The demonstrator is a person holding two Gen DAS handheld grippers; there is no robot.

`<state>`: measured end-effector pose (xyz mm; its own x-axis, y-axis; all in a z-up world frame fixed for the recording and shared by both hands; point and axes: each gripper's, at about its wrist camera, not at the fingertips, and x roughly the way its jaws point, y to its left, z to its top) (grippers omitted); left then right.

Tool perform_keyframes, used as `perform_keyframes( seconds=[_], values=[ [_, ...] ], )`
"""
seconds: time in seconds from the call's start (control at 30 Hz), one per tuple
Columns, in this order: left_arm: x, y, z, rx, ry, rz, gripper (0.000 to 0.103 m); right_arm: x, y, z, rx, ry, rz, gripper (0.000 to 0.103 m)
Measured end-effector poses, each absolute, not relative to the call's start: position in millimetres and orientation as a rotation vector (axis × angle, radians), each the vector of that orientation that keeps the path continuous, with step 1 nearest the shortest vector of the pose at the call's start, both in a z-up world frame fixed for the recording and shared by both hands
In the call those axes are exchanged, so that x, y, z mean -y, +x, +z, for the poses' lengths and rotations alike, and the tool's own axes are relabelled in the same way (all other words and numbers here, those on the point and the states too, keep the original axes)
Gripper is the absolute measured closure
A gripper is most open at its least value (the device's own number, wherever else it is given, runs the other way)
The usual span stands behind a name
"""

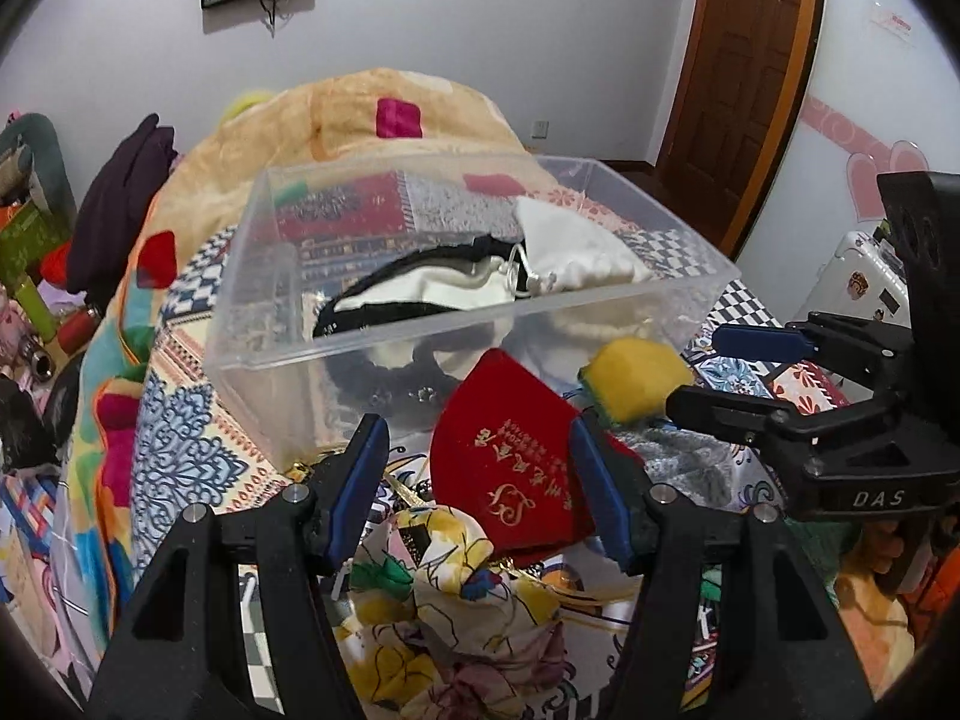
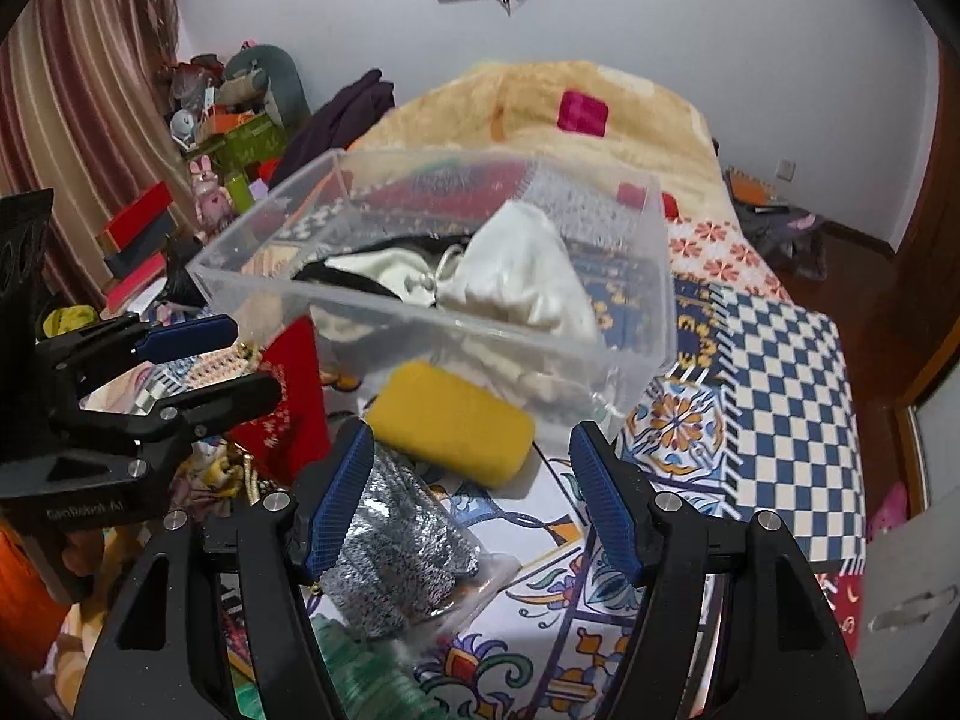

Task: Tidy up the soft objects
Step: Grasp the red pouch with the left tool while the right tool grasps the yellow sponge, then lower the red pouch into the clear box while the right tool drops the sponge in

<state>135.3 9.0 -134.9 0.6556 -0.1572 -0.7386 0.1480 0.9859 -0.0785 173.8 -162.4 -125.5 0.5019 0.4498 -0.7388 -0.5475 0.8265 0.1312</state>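
Note:
A clear plastic box (image 1: pixel 360 336) stands on the patterned bed and holds a white drawstring pouch (image 1: pixel 576 252) and a black-and-white pouch (image 1: pixel 420 294). In front of it lie a red pouch (image 1: pixel 510 456), a yellow sponge (image 1: pixel 636 375), a floral cloth (image 1: pixel 456 600) and a grey knit item (image 2: pixel 396 552). My left gripper (image 1: pixel 480 486) is open with the red pouch between its fingers. My right gripper (image 2: pixel 468 504) is open just short of the yellow sponge (image 2: pixel 450 414), above the grey knit item. The box (image 2: pixel 654 300) also shows in the right wrist view.
A tan plush blanket (image 1: pixel 372 114) is heaped behind the box. Clutter of boxes and toys (image 2: pixel 228 138) stands at the left by the curtain. A brown door (image 1: pixel 744 60) and a white suitcase (image 1: pixel 864 276) are on the right. A checkered quilt (image 2: pixel 780 372) covers the bed's right side.

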Motion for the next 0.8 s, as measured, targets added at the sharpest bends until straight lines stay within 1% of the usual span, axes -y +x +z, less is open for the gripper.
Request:
perform_keyframes(
  seconds=[0.03, 0.07, 0.13, 0.2, 0.27, 0.33, 0.37, 0.4, 0.43, 0.47, 0.53, 0.63, 0.8],
  values=[
    [-9.3, 136.4, -137.1, -0.841, -0.018, -0.177, 0.042, 161.5, 174.5, -126.9, -0.858, -0.127, 0.607, 0.038],
    [-9.4, 137.9, -139.0, -0.845, -0.024, -0.182, 0.044, 159.6, 174.7, -127.6, -0.86, -0.131, 0.61, 0.038],
    [-9.4, 138.3, -142.7, -0.851, -0.026, -0.195, 0.05, 157.1, 177.1, -129.7, -0.868, -0.136, 0.62, 0.038],
    [-7.8, 139.2, -145.5, -0.858, -0.028, -0.211, 0.058, 154.0, 178.5, -133.1, -0.884, -0.137, 0.633, 0.038],
    [-7.0, 139.6, -147.4, -0.861, -0.029, -0.218, 0.063, 150.8, 178.8, -137.3, -0.902, -0.141, 0.644, 0.039],
    [-7.1, 140.8, -148.8, -0.862, -0.031, -0.222, 0.069, 149.1, 177.8, -139.0, -0.906, -0.147, 0.649, 0.05],
    [-7.5, 140.7, -149.2, -0.863, -0.037, -0.228, 0.073, 149.2, 176.7, -137.9, -0.902, -0.147, 0.651, 0.051],
    [-8.0, 140.0, -148.9, -0.863, -0.042, -0.231, 0.078, 149.9, 175.3, -137.0, -0.897, -0.147, 0.653, 0.054],
    [-8.4, 138.7, -147.8, -0.86, -0.042, -0.231, 0.08, 149.9, 174.6, -136.4, -0.894, -0.146, 0.656, 0.058],
    [-8.9, 137.5, -146.6, -0.857, -0.042, -0.231, 0.083, 150.4, 172.9, -136.4, -0.891, -0.145, 0.657, 0.06],
    [-9.6, 133.5, -142.2, -0.842, -0.041, -0.23, 0.085, 151.1, 169.8, -135.5, -0.886, -0.146, 0.658, 0.066],
    [-10.1, 125.7, -132.4, -0.813, -0.039, -0.228, 0.087, 153.2, 167.7, -131.4, -0.873, -0.145, 0.659, 0.073],
    [-10.4, 110.7, -109.8, -0.754, -0.039, -0.23, 0.087, 158.8, 161.2, -121.7, -0.841, -0.137, 0.659, 0.079]
  ],
)
